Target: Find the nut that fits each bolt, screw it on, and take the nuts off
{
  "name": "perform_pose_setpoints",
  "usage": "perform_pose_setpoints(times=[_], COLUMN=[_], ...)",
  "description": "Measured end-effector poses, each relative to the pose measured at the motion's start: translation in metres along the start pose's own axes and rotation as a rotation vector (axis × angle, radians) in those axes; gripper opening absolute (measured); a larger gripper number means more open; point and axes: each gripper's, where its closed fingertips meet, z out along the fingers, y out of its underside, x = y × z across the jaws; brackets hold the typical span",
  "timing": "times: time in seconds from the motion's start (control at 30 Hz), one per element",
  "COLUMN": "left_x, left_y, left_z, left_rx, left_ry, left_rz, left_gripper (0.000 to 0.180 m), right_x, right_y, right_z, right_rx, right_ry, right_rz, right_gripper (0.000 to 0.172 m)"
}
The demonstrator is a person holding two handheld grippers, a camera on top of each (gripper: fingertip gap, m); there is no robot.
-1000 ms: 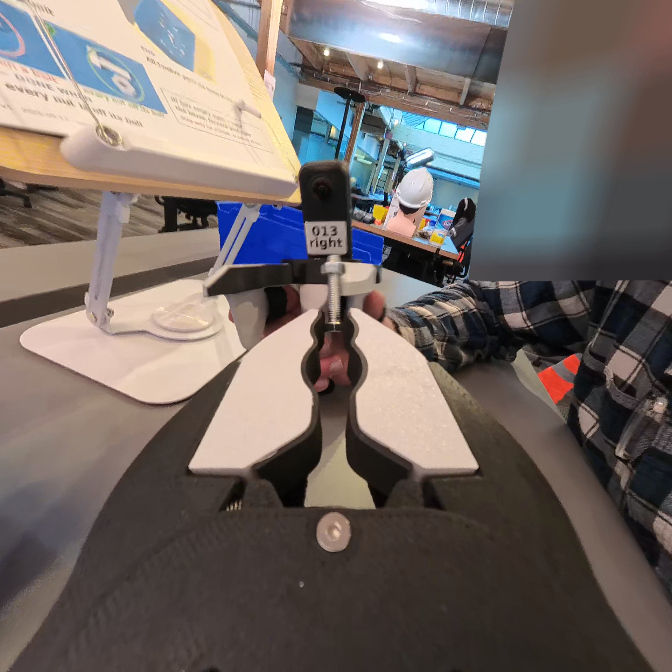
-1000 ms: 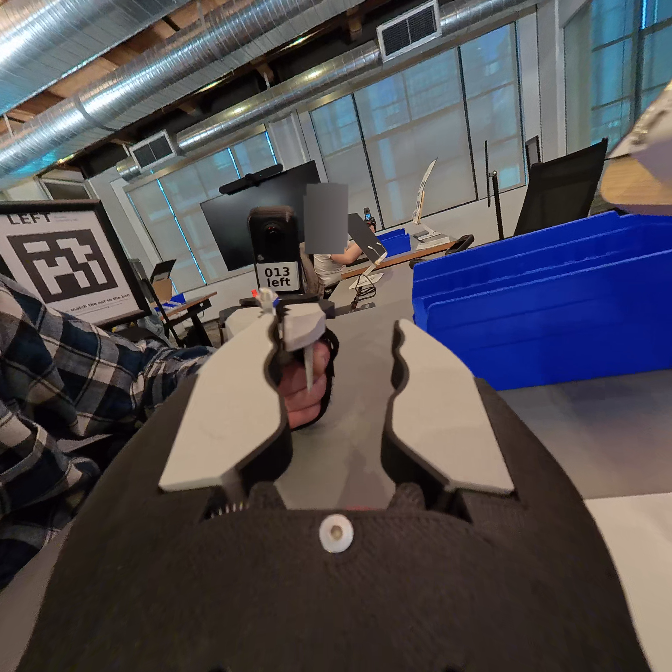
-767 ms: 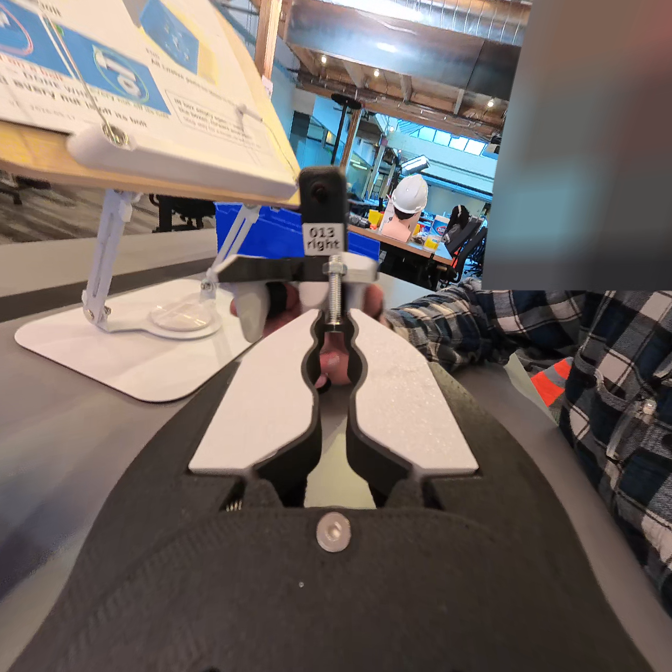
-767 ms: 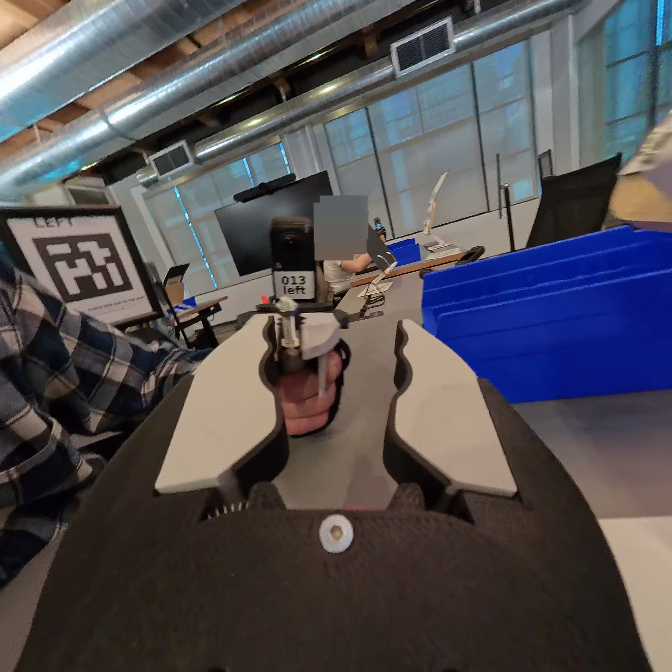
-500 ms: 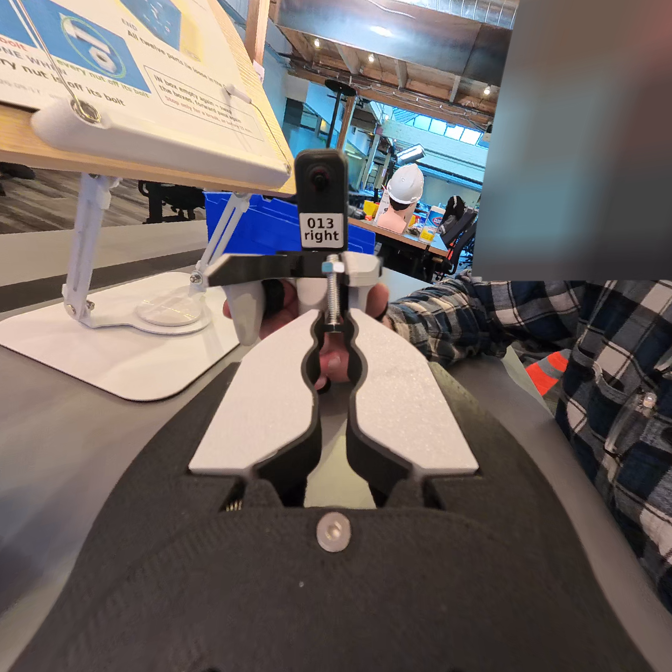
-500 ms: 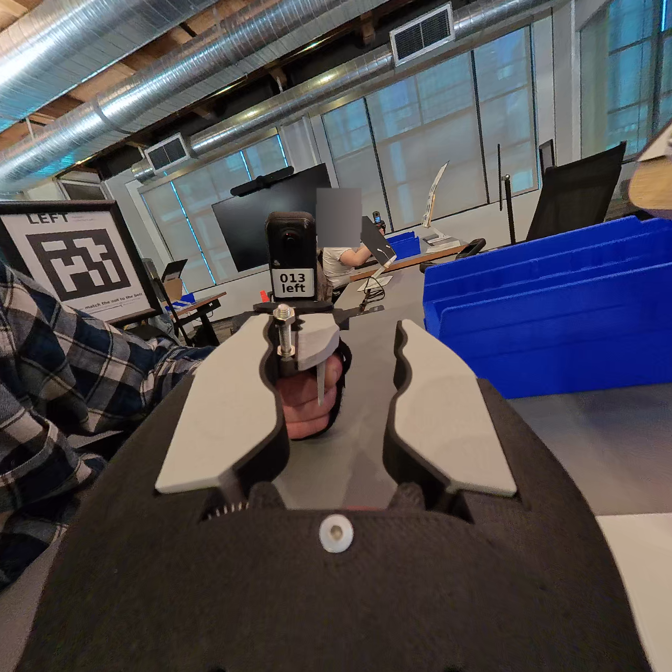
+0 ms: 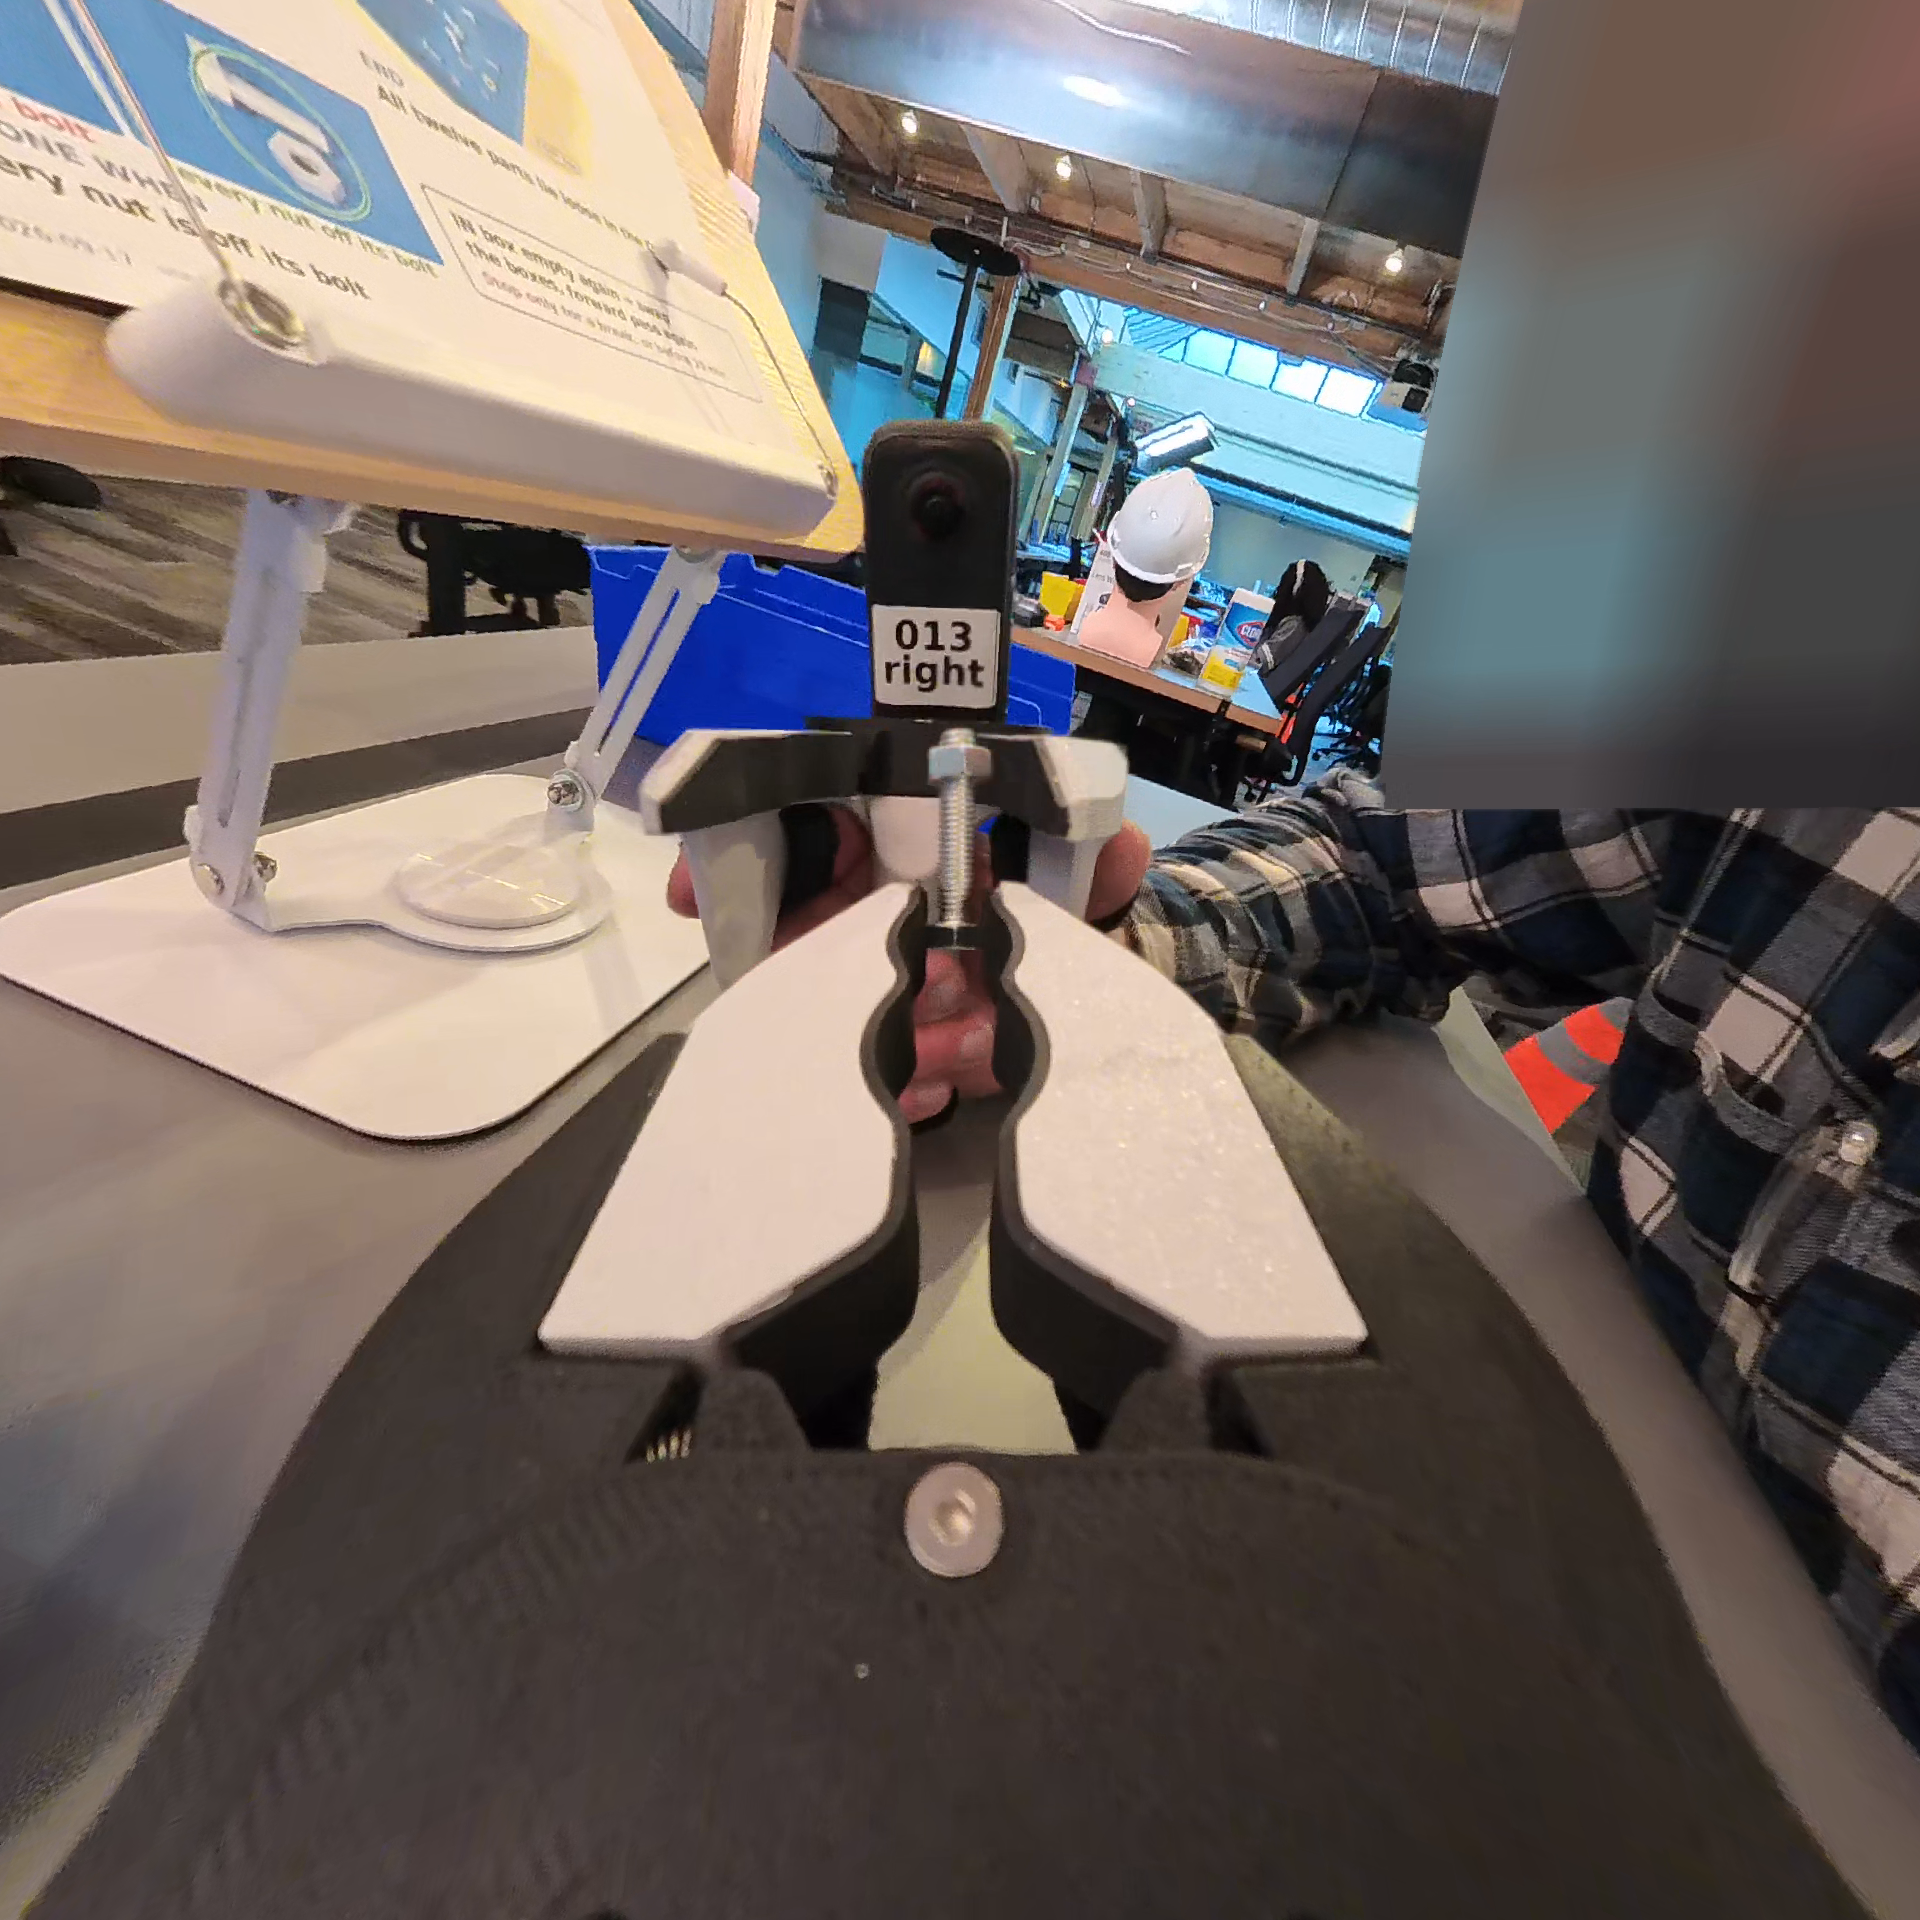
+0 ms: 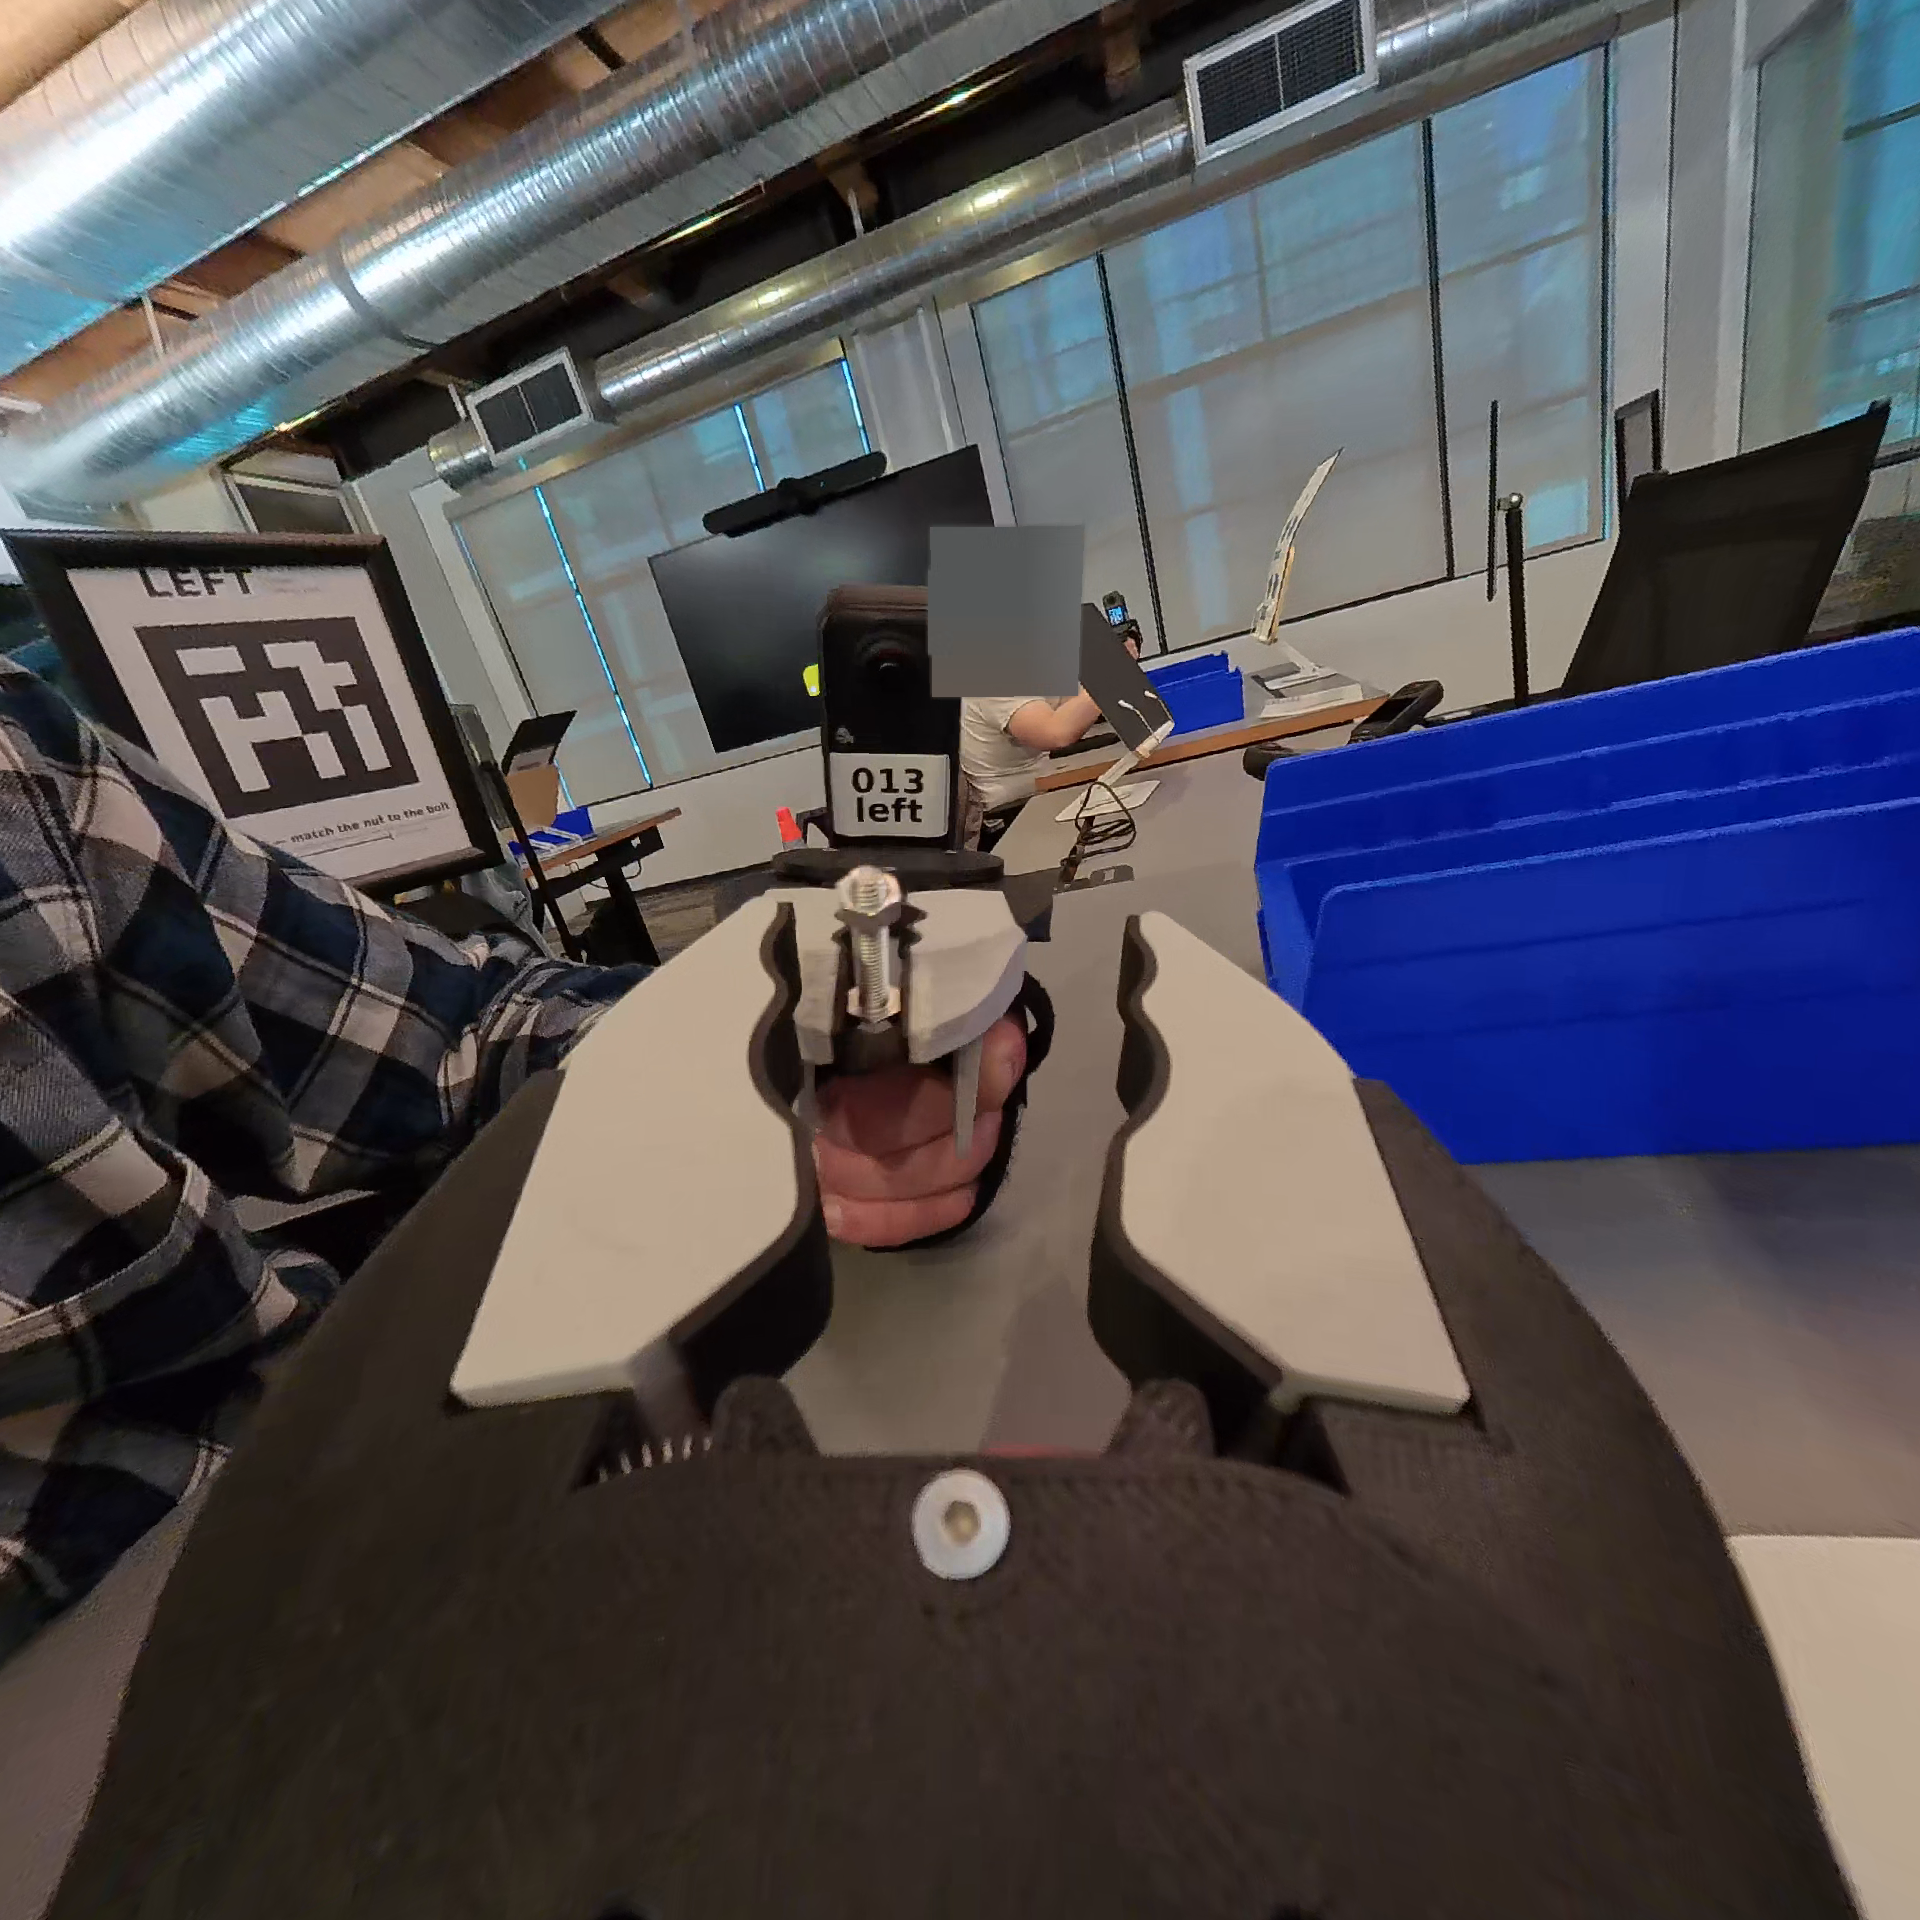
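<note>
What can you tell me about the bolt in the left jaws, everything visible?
The bolt is a slim, silvery, bright-metal machine bolt, threaded along its whole visible shank. It stands upright, its head end clamped at the tips of the left gripper, whose white fingers are nearly closed on it. A hex nut sits near its free upper end. The right gripper faces it with jaws wide open, not touching bolt or nut. From the right wrist view a second hex shape shows low on the shank; its nature is unclear.

Printed writing on four things; wording left out.
A white label [image 7: 940, 655] sits on the camera above the right gripper [image 7: 894, 800], another white label [image 8: 886, 795] above the left gripper [image 8: 878, 977]; a printed instruction sheet [image 7: 436, 197] on a stand; a framed sign [image 8: 270, 707] with a square marker.
</note>
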Motion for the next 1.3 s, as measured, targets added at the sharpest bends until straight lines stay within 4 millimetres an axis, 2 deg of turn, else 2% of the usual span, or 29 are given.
perform_pose_setpoints(times=[0.23,0.43,0.7,1.07,1.3], left_x=[0.003,0.001,0.004,0.003,0.005], left_y=[-0.005,-0.006,-0.005,-0.008,-0.003], left_z=[-0.001,-0.003,-0.002,-0.004,-0.001], left_rx=[0.018,0.034,0.024,0.046,0.021], left_ry=[0.003,0.006,0.013,0.018,0.024], left_rz=[0.01,-0.006,0.006,0.002,0.006], left_gripper=[0.009,0.009,0.009,0.01,0.009], right_x=[0.012,0.014,0.003,0.013,0.0], right_y=[0.001,0.002,-0.001,-0.005,-0.002], right_z=[-0.004,-0.005,-0.001,-0.007,0.0], right_rx=[0.006,0.001,0.013,0.039,0.017], right_ry=[0.032,0.034,-0.005,0.02,-0.01], right_rz=[0.043,0.053,0.025,0.065,0.021], right_gripper=[0.063,0.06,0.06,0.056,0.057])
